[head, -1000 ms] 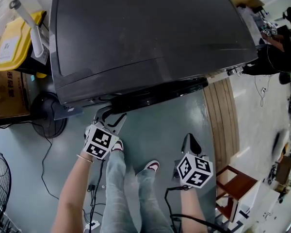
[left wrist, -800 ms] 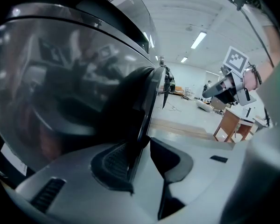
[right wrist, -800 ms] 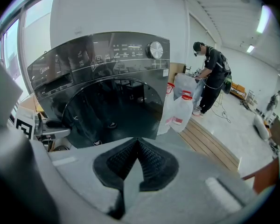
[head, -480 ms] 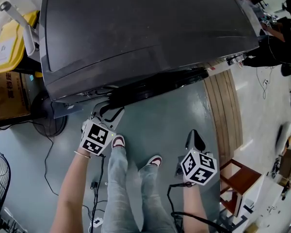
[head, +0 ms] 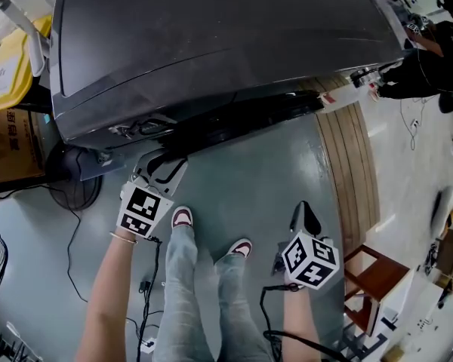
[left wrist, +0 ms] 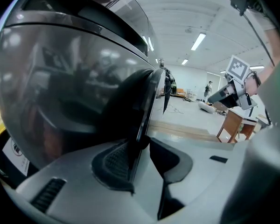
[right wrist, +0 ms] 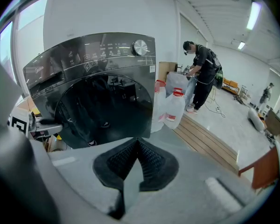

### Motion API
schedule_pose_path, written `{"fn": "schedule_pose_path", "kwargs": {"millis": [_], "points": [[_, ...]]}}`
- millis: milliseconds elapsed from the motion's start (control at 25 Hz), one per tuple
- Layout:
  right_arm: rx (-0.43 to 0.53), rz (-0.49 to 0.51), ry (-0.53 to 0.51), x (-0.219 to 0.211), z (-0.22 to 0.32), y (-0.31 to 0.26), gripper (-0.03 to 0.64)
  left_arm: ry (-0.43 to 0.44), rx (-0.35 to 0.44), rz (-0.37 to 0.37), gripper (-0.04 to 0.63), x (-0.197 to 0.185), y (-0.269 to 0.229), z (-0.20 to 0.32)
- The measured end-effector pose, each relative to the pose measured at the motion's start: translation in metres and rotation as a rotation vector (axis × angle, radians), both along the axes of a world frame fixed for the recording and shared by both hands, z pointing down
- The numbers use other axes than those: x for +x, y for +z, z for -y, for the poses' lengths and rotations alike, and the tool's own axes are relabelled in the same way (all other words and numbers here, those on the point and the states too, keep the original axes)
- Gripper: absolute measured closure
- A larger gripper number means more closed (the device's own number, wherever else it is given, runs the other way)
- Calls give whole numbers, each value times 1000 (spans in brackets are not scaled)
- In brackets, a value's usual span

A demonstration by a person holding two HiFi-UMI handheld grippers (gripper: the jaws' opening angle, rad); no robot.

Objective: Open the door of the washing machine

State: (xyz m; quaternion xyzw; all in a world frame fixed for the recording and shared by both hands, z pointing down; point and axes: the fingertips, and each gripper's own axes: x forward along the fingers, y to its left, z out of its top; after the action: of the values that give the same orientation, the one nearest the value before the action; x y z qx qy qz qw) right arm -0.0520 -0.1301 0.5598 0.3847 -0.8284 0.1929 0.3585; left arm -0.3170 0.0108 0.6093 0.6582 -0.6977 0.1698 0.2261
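Door (right wrist: 105, 108) opening: barely begun. Right gripper (right wrist: 138, 146) hangs by the person's legs, jaws together, empty. Left gripper (left wrist: 141, 143) jaws have just been closing and now pinch the door rim. The door looks flush against the washing machine (head: 211, 36), so the whole swing remains.

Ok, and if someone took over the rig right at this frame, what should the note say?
Left gripper: jaws have just been closing and clamp the rim of the door.
Right gripper: shut, empty, held back from the washing machine.
Done: grip taken on the door rim.
To do: pull the rim out and swing the door open; it is not swung out yet.
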Motion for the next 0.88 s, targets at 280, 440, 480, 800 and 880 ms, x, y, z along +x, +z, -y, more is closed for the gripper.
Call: {"fn": "schedule_pose_path", "kwargs": {"millis": [280, 440, 480, 800, 880], "points": [[-1, 1, 17, 17, 1, 7, 612, -25, -12, -6, 477, 0, 2, -1], [-1, 4, 15, 25, -1, 6, 612, -43, 4, -10, 476, 2, 2, -1], [-2, 2, 11, 27, -2, 6, 612, -46, 6, -13, 476, 4, 2, -2], [6, 2, -15, 42, -5, 2, 612, -3, 14, -32, 495, 54, 6, -15], [11, 2, -18, 48, -3, 1, 612, -3, 23, -47, 497, 69, 7, -17]]}}
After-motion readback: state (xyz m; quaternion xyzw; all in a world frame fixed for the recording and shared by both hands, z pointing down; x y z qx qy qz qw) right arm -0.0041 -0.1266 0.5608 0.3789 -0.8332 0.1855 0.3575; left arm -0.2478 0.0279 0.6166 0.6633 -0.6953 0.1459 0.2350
